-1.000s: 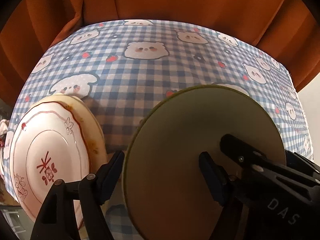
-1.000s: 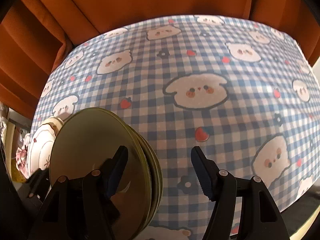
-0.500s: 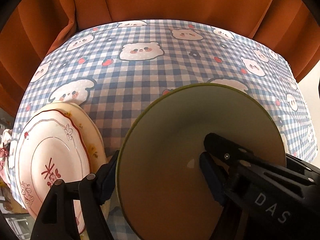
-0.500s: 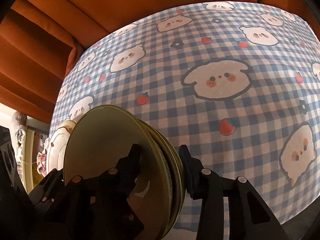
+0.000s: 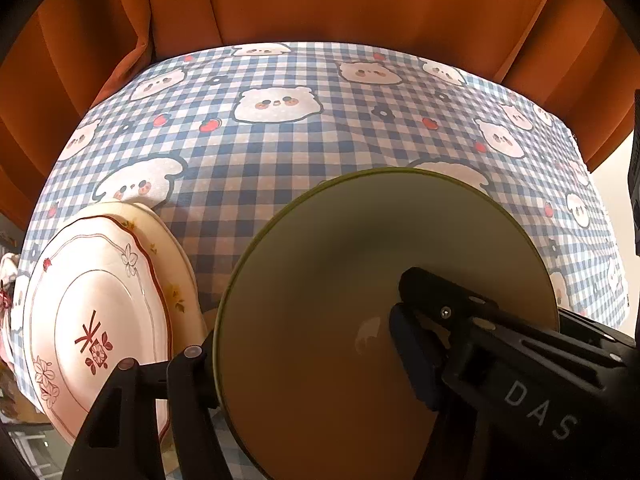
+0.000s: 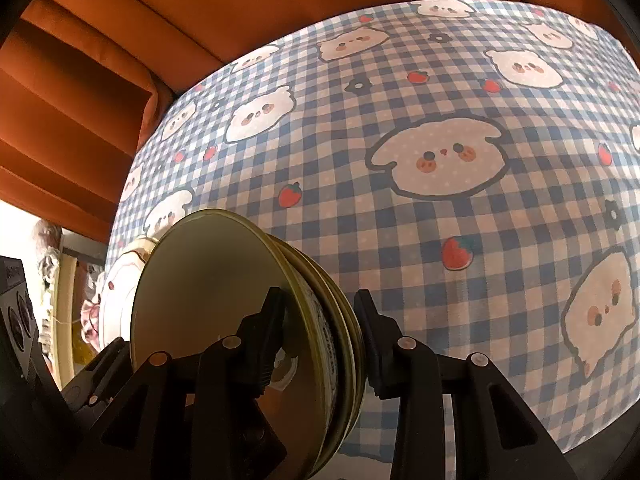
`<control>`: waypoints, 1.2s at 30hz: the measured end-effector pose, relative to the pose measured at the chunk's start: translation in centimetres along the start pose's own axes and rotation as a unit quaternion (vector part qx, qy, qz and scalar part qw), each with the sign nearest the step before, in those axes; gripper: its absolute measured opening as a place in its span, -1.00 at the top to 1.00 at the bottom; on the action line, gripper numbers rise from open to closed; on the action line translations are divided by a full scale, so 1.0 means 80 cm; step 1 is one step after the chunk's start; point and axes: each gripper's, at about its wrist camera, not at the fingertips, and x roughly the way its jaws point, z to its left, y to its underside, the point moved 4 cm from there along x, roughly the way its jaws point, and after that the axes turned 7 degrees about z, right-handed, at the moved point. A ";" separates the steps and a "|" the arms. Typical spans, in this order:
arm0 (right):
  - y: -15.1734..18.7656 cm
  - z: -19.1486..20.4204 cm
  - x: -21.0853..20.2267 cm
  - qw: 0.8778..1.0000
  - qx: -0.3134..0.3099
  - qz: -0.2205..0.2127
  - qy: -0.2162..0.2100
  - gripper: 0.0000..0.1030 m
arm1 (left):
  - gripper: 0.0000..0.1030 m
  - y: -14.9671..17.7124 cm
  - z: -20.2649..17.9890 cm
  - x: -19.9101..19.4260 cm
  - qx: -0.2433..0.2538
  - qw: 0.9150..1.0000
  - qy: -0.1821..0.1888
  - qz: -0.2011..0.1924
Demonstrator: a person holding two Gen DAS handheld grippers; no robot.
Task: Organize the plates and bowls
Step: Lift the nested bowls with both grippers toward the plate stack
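A stack of olive-green plates (image 5: 360,280) stands on edge, tilted, above the checked tablecloth (image 5: 280,152). In the right wrist view the stack (image 6: 224,280) sits between my right gripper's (image 6: 320,332) jaws, which are shut on its rim. In the left wrist view my left gripper (image 5: 304,344) straddles the same stack's rim, its jaws wide apart; whether they press it is unclear. The right gripper's black body, marked DAS (image 5: 540,380), lies across the top plate's face. Two white floral plates (image 5: 100,312) lean at the left.
Orange curtains (image 5: 320,0) hang behind the table's far edge. The tablecloth with bear and strawberry prints stretches bare beyond the plates (image 6: 440,160). A black device (image 6: 16,312) and cluttered shelf show at far left in the right wrist view.
My right gripper has moved left over the green stack and closed on its rim. The stack has tilted more upright. The left gripper has barely moved.
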 end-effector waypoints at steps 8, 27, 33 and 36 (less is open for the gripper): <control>0.005 0.010 -0.006 1.000 -0.017 0.000 0.016 0.22 | -0.34 0.010 0.000 -0.010 -0.024 1.000 0.015 0.000; 0.023 0.061 -0.079 0.996 -0.075 -0.044 -0.012 0.21 | -0.32 0.024 0.025 -0.105 -0.055 0.995 -0.013 -0.076; 0.026 0.107 -0.076 0.996 -0.074 -0.056 -0.010 0.21 | -0.32 0.023 0.067 -0.119 -0.050 0.995 -0.006 -0.085; 0.027 0.129 -0.070 0.996 -0.071 -0.061 -0.007 0.21 | -0.32 0.022 0.091 -0.122 -0.045 0.995 -0.002 -0.087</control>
